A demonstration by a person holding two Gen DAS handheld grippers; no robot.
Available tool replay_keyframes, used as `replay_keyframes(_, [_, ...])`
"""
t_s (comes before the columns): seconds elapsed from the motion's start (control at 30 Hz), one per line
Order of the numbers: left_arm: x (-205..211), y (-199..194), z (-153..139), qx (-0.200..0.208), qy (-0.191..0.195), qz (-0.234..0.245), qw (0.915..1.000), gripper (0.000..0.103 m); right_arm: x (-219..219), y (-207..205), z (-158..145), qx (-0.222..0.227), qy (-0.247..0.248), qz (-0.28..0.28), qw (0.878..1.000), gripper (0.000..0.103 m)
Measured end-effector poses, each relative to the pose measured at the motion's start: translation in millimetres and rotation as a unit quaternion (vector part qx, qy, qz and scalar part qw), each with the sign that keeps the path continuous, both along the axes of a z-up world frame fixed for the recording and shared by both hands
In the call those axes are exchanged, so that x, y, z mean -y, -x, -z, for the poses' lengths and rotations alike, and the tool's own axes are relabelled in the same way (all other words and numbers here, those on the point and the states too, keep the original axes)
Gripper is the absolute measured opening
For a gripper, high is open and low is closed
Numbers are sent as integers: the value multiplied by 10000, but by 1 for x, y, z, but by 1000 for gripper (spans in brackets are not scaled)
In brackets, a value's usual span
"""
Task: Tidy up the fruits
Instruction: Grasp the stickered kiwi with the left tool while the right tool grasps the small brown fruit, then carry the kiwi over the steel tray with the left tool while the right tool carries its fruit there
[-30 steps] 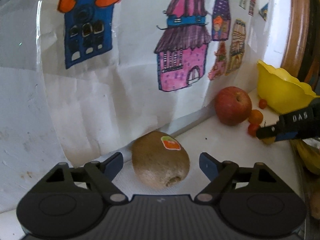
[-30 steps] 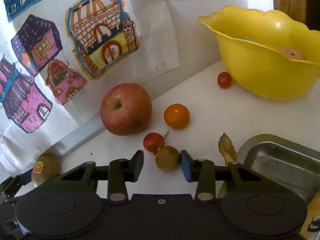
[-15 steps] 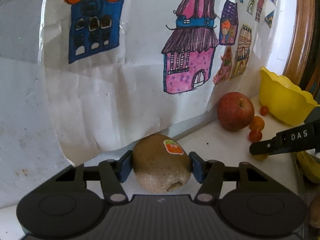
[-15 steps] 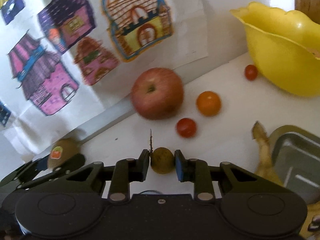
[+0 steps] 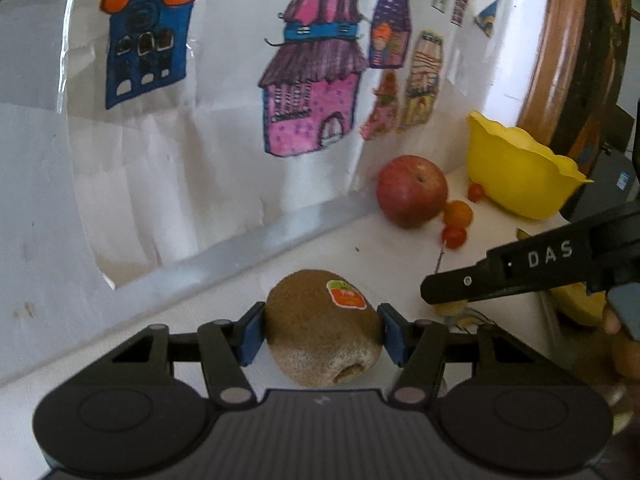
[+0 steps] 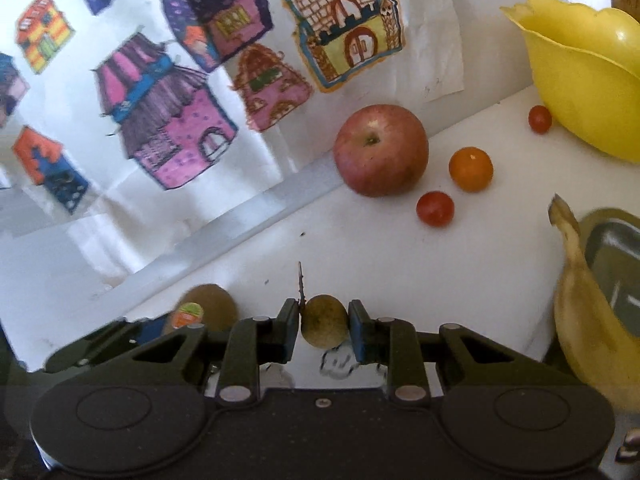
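2 grippers clamped: left point(image 5: 322, 334) on 1 kiwi point(image 5: 320, 328), right point(image 6: 324, 322) on 1 small, probably longan, fruit point(image 6: 324, 322); 1 apple point(image 6: 380, 150), 2 cherry tomatoes point(image 6: 435, 208).

White tabletop point(image 6: 400, 248); on it red apple point(image 6: 381, 150), small orange point(image 6: 471, 169), two cherry tomatoes point(image 6: 435, 208), yellow bowl point(image 6: 588, 92), banana point(image 6: 588, 320), perhaps metal tray point(image 6: 616, 256).

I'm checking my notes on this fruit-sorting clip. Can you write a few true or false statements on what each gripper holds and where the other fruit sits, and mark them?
1. The left gripper is shut on the kiwi. True.
2. The right gripper holds the apple. False: it grips a small brown fruit; the apple sits by the wall.
3. The kiwi carries a sticker. True.
4. The banana lies inside the yellow bowl. False: it lies beside the metal tray.
5. A small tomato sits next to the yellow bowl. True.
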State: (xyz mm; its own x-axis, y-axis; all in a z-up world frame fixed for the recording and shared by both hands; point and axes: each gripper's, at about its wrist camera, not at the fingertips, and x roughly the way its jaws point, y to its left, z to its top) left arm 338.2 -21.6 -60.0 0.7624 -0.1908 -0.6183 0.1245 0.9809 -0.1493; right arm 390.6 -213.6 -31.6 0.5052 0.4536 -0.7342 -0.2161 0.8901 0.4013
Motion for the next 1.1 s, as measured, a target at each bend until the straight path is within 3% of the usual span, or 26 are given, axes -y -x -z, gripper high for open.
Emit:
replay_keyframes(0.3, [14, 38, -4, -78, 429, 120, 9990, 63, 45, 66, -43, 347, -122, 103, 9993, 29])
replay_keyframes(0.6, [57, 78, -34, 145, 754, 636, 9950, 63, 105, 119, -73, 668, 53, 535, 9963, 29])
replay_keyframes(0.83, [108, 99, -40, 219, 785, 1124, 9903, 63, 140, 148, -72, 712, 160, 794, 9942, 29])
replay_keyframes(1.1, [143, 120, -26, 47, 653, 1395, 9881, 63, 162, 162, -52, 534, 125, 908, 9944, 29])
